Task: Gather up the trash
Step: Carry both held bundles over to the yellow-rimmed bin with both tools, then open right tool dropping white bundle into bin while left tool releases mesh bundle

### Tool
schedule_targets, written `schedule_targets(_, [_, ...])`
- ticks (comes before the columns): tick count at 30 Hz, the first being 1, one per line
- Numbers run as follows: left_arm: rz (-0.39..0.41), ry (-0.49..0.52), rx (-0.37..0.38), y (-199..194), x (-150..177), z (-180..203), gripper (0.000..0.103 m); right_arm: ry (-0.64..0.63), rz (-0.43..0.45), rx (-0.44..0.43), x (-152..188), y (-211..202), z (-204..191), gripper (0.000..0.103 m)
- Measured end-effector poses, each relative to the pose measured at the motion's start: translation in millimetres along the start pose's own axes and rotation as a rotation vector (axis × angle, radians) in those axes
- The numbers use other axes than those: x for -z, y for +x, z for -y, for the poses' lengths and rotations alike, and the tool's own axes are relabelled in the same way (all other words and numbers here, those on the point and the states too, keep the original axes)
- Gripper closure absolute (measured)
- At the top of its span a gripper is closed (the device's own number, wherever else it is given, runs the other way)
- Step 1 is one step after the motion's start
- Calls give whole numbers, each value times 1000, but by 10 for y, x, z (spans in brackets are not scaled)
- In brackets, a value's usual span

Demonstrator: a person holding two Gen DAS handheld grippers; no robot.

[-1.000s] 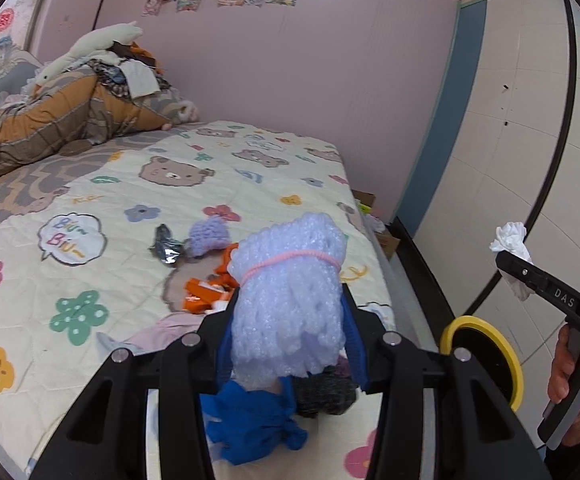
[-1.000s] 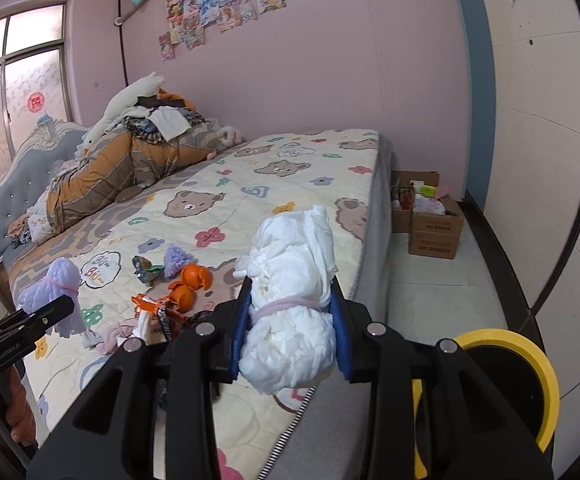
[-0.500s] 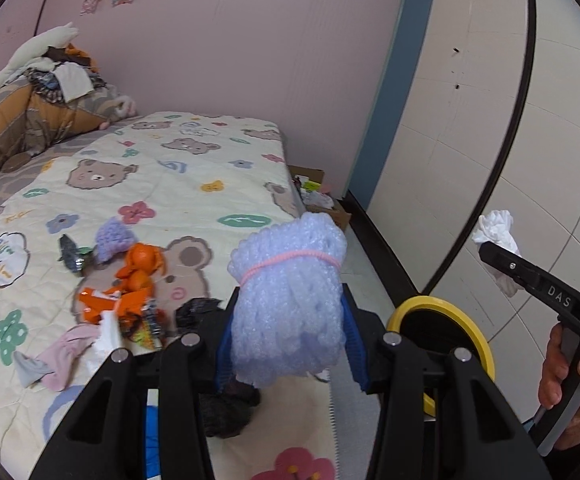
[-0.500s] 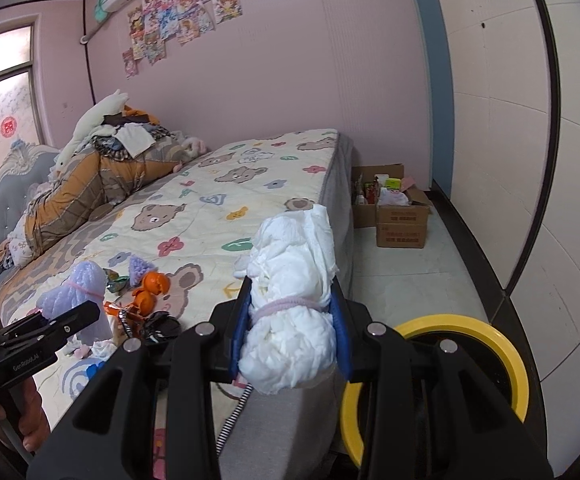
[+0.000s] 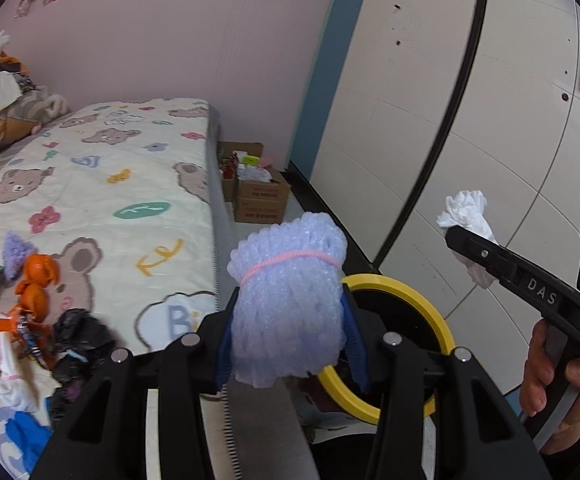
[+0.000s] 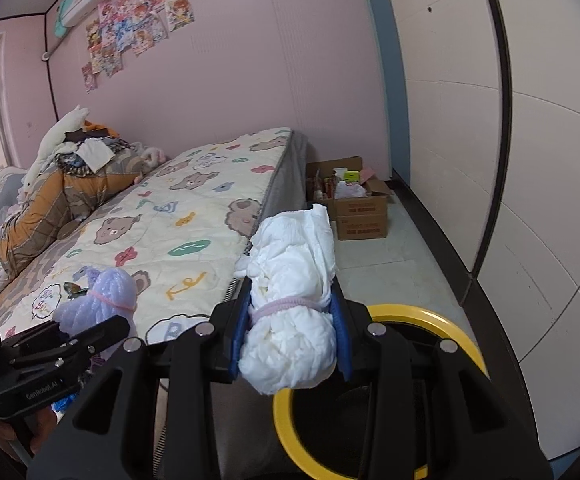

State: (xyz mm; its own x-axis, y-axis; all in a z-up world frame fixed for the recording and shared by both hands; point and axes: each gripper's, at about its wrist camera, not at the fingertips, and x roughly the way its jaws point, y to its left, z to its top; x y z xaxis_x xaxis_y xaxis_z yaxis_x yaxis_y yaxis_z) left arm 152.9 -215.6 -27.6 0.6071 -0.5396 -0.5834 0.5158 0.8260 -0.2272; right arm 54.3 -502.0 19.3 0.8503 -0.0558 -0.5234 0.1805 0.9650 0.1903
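Your left claw (image 5: 288,312) is clamped on a lilac foam roll (image 5: 288,300) bound with a pink band, and the roll stands upright between the blue pads. Your right claw (image 6: 292,332) is clamped the same way on a white wad (image 6: 294,300), also banded and upright.

Take the yellow-rimmed bin (image 5: 400,340) as your mark. It sits on the floor by the corner of the bed (image 5: 90,184). From the left claw its opening lies just behind the roll, a little right and below, partly hidden by the claw. From the right claw the bin (image 6: 430,320) lies right below the wad and slightly right. So the right hand looks nearer to a drop, and the left has to cross rightward first.

Farther from the bin, more trash (image 5: 34,304) lies on the bed: orange scraps, a black bag, another lilac tuft. Beyond the bed's foot stand cardboard boxes (image 5: 256,190).
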Motion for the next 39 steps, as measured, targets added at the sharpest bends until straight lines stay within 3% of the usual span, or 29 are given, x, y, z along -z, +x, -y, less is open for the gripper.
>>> schedule_targets(18, [-205,50,129,1000,135,614,59,124,-98,115,181,457,753,69])
schedule_targets(25, [-224,54,148,1162,197,718,58,149,-118,118,229,543,844,66])
schedule_targets(28, [-227,55,163,1179,208,733,52,151,-109,146,203,538,863,60])
schedule_targets(30, [-224,54,173,1168,206,730,43,163,-104,152,193,515,896,53])
schedule_targets(33, [-214,45,182,1141,202,718,29,181,-96,175,186,493,946,51])
schedule_targets(39, [-176,49,168,1018,154,657,16,214,-87,188,189,426,995,48])
